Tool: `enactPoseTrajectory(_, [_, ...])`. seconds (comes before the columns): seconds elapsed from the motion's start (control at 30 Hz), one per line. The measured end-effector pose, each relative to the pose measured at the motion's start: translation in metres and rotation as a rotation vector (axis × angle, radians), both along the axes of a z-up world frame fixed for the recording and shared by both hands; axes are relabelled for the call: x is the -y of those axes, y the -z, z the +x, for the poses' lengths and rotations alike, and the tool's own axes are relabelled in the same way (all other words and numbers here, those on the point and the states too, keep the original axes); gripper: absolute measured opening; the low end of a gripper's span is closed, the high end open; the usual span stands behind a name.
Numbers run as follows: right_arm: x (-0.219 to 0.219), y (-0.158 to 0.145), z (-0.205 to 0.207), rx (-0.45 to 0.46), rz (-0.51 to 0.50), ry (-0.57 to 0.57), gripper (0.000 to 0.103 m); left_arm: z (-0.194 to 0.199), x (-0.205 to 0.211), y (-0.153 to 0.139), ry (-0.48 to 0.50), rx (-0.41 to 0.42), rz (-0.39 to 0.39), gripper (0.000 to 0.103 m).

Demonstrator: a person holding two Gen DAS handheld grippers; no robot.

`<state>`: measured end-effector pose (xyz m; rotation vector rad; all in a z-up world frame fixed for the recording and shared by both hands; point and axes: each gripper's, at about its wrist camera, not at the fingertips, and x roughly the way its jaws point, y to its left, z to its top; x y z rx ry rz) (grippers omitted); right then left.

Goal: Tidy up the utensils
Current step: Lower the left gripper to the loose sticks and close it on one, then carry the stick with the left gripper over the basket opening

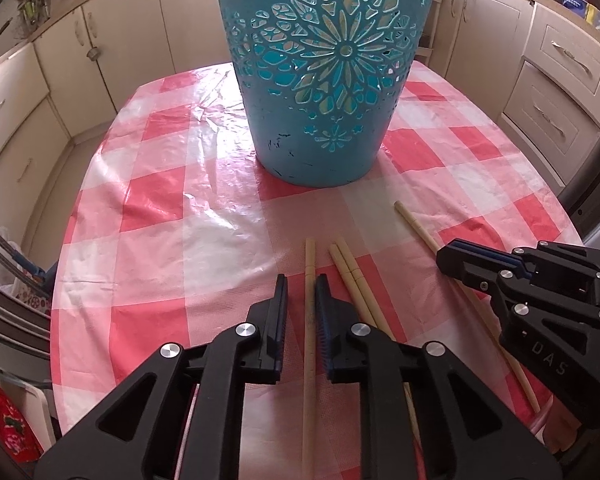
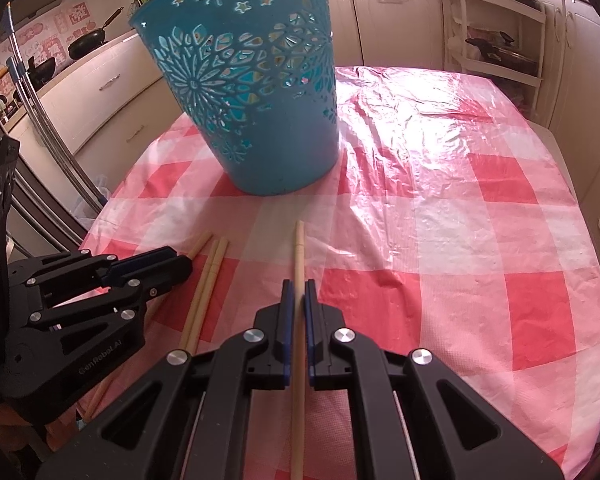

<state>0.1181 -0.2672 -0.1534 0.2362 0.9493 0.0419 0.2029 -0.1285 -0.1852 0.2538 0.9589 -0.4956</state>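
A: What is the left gripper (image 1: 301, 280) doing?

B: In the left wrist view it sits at the bottom centre of the frame, with one chopstick (image 1: 310, 320) running straight up between its fingers. A sliver of tablecloth shows on either side of the stick, so the pads straddle it and do not press on it: released, only a little apart.

A: And the right gripper (image 2: 299, 286)?

B: Clenched on another chopstick (image 2: 299, 256). In the right wrist view the blue pads meet the stick from both sides at lower centre, and its blunt end pokes out past the fingertips toward the basket.

A: Where are the other utensils?

B: A pair of chopsticks (image 1: 350, 272) lies side by side on the tablecloth (image 1: 160, 200), just right of the one between the left fingers. They touch each other along their length. In the right wrist view the same pair (image 2: 208, 280) sits left of centre, beside the left gripper's black body.

A: And the container?

B: A teal plastic basket (image 1: 320, 80) with cut-out flower patterns stands upright on the red and white checked cloth, at the top centre of the left view and the upper left of the right view (image 2: 252, 100). It stands well apart from every chopstick. From these angles I cannot tell what is inside it.

A: Anything behind?

B: Cream kitchen cabinets (image 1: 560, 80) ring the table in both views.
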Motion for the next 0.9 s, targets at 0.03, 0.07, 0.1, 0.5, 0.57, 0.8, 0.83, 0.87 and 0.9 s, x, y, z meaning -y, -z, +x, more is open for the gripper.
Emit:
enactPoseTrajectory(0.03, [-0.001, 0.0, 0.0, 0.001, -0.009, -0.002, 0.006, 0.0, 0.0, 0.0, 0.0, 0.002, -0.001, 0.015])
enactPoseTrajectory(0.07, [-0.002, 0.0, 0.0, 0.002, -0.019, -0.004, 0.006, -0.001, 0.0, 0.0, 0.0, 0.004, 0.0, 0.015])
enactPoseTrajectory(0.1, [-0.003, 0.0, 0.0, 0.003, -0.028, -0.006, 0.006, -0.001, 0.0, 0.0, 0.001, 0.006, 0.002, 0.015])
enactPoseTrajectory(0.5, [-0.009, 0.0, 0.001, 0.008, -0.084, -0.025, 0.006, -0.002, -0.001, 0.001, 0.015, -0.013, -0.042, 0.005])
enactPoseTrajectory(0.57, [-0.009, 0.0, 0.001, 0.009, -0.093, -0.031, 0.006, -0.001, -0.003, 0.001, 0.011, -0.025, -0.057, 0.005])
enactPoseTrajectory(0.8, [-0.008, 0.0, 0.0, 0.009, -0.082, -0.032, 0.006, 0.001, -0.019, -0.009, -0.034, -0.057, -0.134, 0.005])
enactPoseTrajectory(0.83, [-0.008, 0.0, 0.0, 0.01, -0.083, -0.031, 0.006, 0.001, -0.022, -0.013, -0.04, -0.053, -0.149, 0.005])
enactPoseTrajectory(0.87, [-0.008, 0.0, 0.0, 0.011, -0.083, -0.03, 0.006, 0.001, -0.025, -0.019, -0.048, -0.046, -0.163, 0.005])
enactPoseTrajectory(0.9, [-0.008, 0.0, 0.0, 0.012, -0.084, -0.03, 0.006, 0.0, -0.029, -0.025, -0.055, -0.037, -0.18, 0.005])
